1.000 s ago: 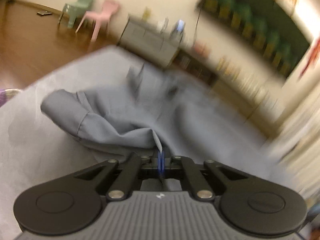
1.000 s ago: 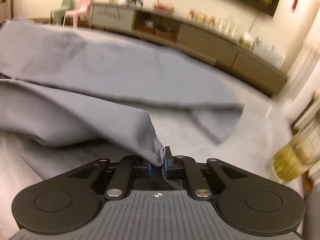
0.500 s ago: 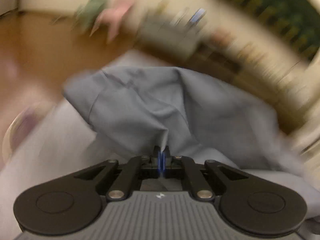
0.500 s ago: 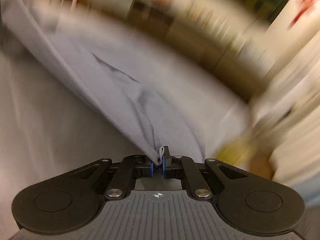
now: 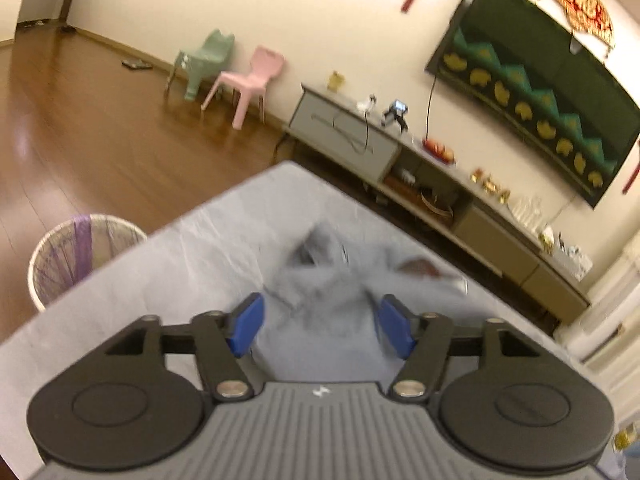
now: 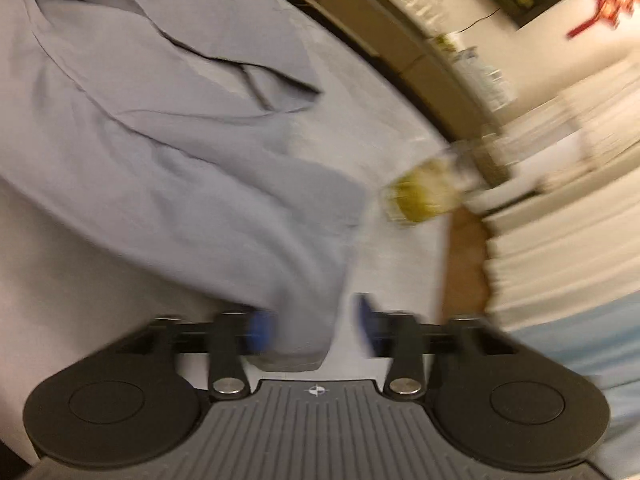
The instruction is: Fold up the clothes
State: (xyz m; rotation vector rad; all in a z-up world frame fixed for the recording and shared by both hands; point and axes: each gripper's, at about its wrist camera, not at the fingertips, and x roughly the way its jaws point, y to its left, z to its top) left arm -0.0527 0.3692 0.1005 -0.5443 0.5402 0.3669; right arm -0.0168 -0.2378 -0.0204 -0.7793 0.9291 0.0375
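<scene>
Garment [image 5: 320, 300], grey, lies crumpled on the grey-covered table [image 5: 180, 248], ahead of and between the left gripper's [image 5: 320, 326] fingers; jaws wide, just opened, pads clear of the cloth. Right gripper [image 6: 310, 328]: jaws likewise just opened, wide; a garment fold [image 6: 304, 320] hangs between the fingers, w/ the left pad [image 6: 258, 330] at its edge; contact unclear (blur). Jar [image 6: 424, 196] of yellow liquid beyond the right finger.
</scene>
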